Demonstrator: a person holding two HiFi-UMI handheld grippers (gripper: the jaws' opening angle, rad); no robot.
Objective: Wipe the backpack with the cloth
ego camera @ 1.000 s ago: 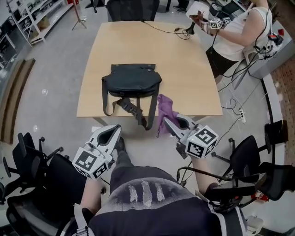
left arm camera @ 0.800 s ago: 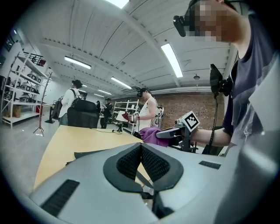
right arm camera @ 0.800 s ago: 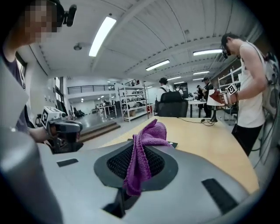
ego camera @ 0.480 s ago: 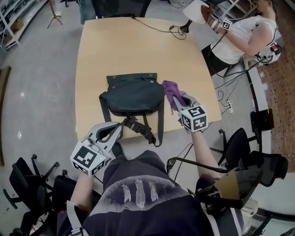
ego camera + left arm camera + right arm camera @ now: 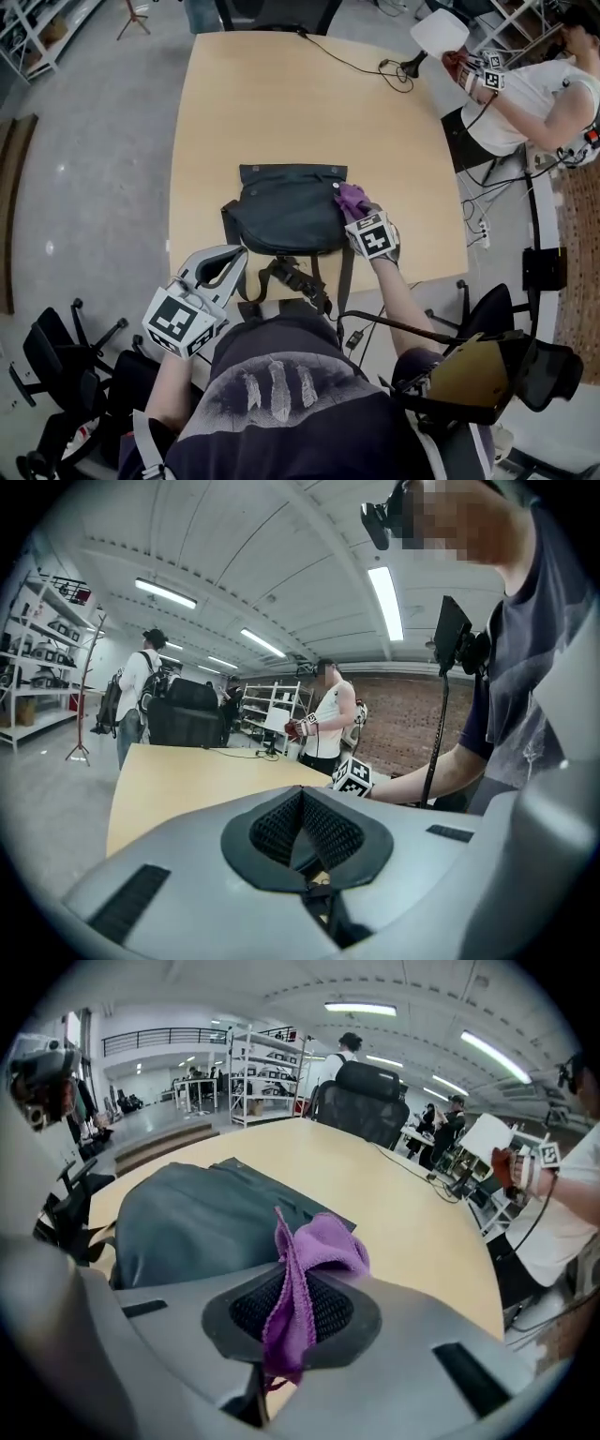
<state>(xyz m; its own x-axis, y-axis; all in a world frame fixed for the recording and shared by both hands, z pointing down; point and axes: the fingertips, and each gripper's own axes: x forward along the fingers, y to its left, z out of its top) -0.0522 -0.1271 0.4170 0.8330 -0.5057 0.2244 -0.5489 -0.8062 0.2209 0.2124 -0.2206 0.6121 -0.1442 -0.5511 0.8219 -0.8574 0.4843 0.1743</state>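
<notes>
A dark grey backpack (image 5: 287,208) lies flat on the wooden table (image 5: 281,103), its straps (image 5: 292,277) hanging over the near edge. My right gripper (image 5: 357,212) is shut on a purple cloth (image 5: 351,198) at the backpack's right edge. In the right gripper view the cloth (image 5: 305,1274) is pinched between the jaws with the backpack (image 5: 192,1222) just ahead to the left. My left gripper (image 5: 212,273) hangs off the table's near edge, left of the straps, shut with nothing in it (image 5: 302,832).
A person (image 5: 534,84) sits at the table's far right corner holding grippers and a white object. A cable (image 5: 361,64) runs across the far table. Office chairs (image 5: 66,347) stand at the lower left and one (image 5: 487,314) by the right edge.
My right gripper has carried the purple cloth from the table's near edge up to the backpack's right side. The left gripper has stayed near the table edge.
</notes>
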